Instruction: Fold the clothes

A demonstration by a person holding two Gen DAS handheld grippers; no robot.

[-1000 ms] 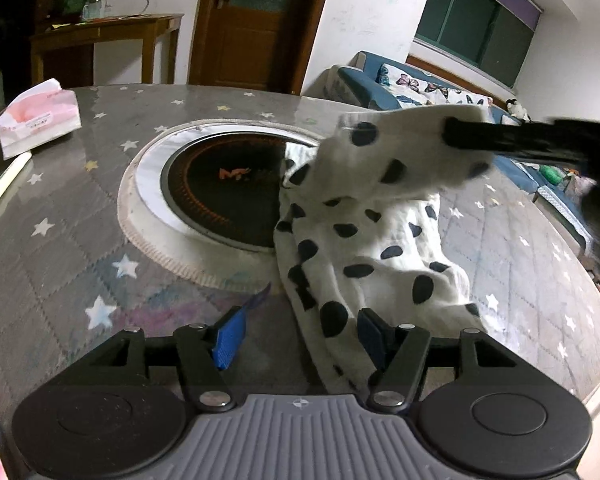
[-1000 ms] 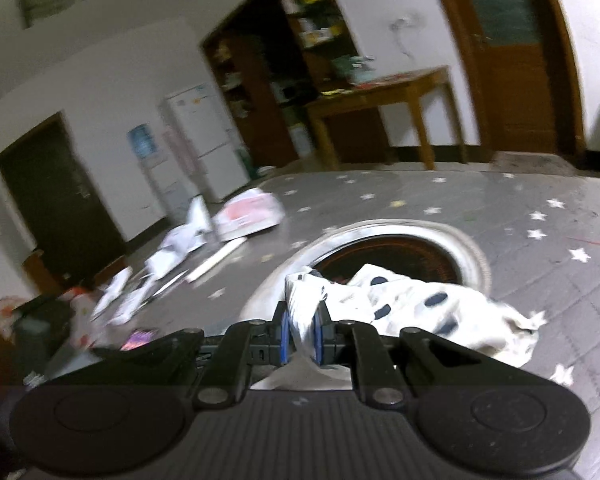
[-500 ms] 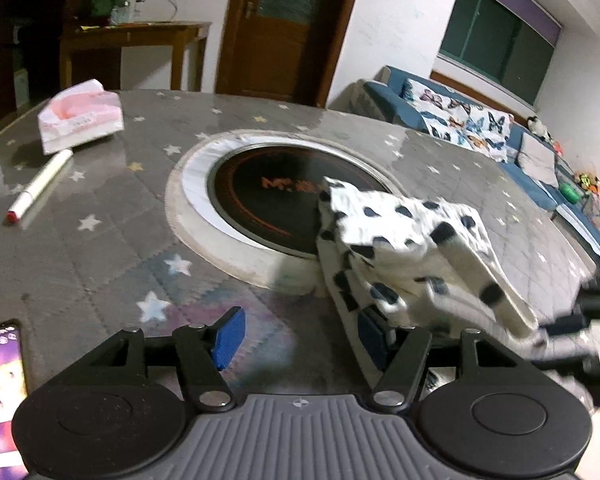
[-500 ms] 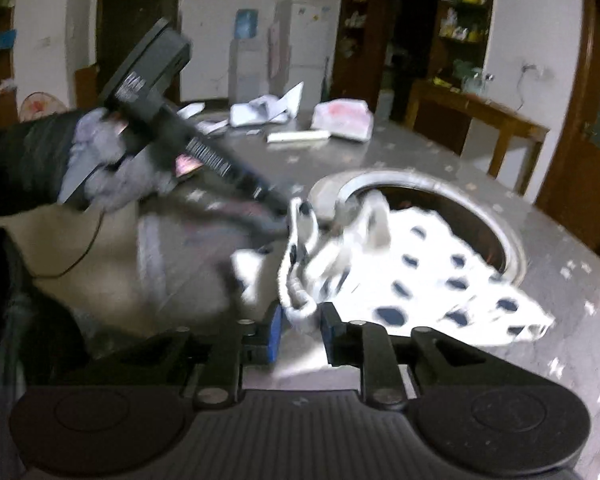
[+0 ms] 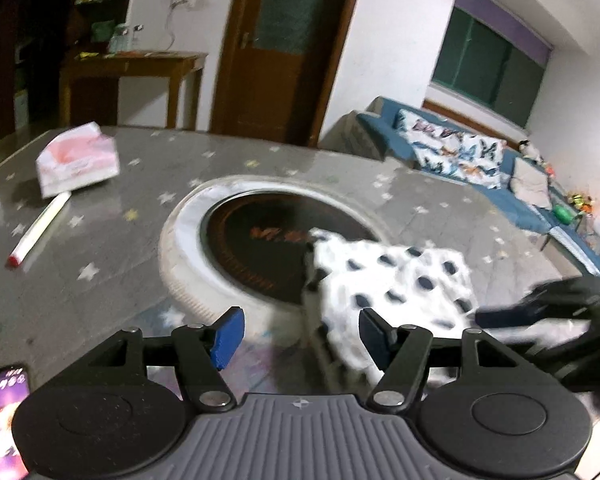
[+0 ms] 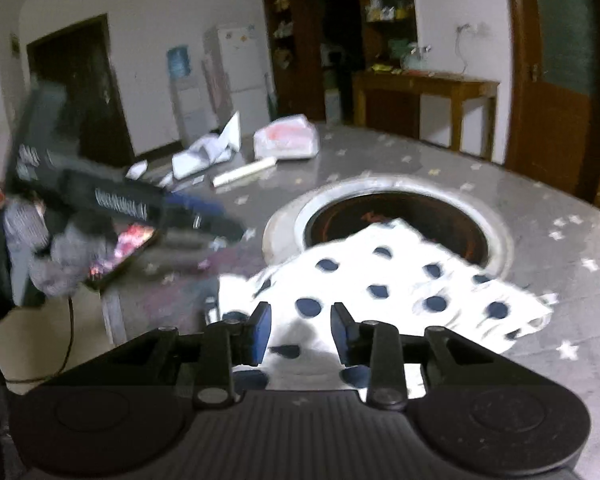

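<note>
both tongs are standing apart, holding nothing: left tongs (image 5: 300, 336) and right tongs (image 6: 300, 330) are hovering over the near side of the spotted garment (image 6: 400, 276). it is lying bundled on the counter (image 6: 540, 216), its far corner overlapping the round hob (image 6: 392, 208). if regripping, be pinching one layer at a hem. the near counter edge is lying close; the phone (image 6: 120, 252) is sitting left; open room is lying far right.

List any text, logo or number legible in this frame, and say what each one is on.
Nothing reads cleanly.
Orange logo on the round black cooktop: blurred, unreadable.
White lettering along the side of the left gripper: motion-blurred, unreadable.
Print on the pink tissue pack: too small.
Screen of the phone: bright graphics, no legible words.
The polka-dot garment carries no text.
</note>
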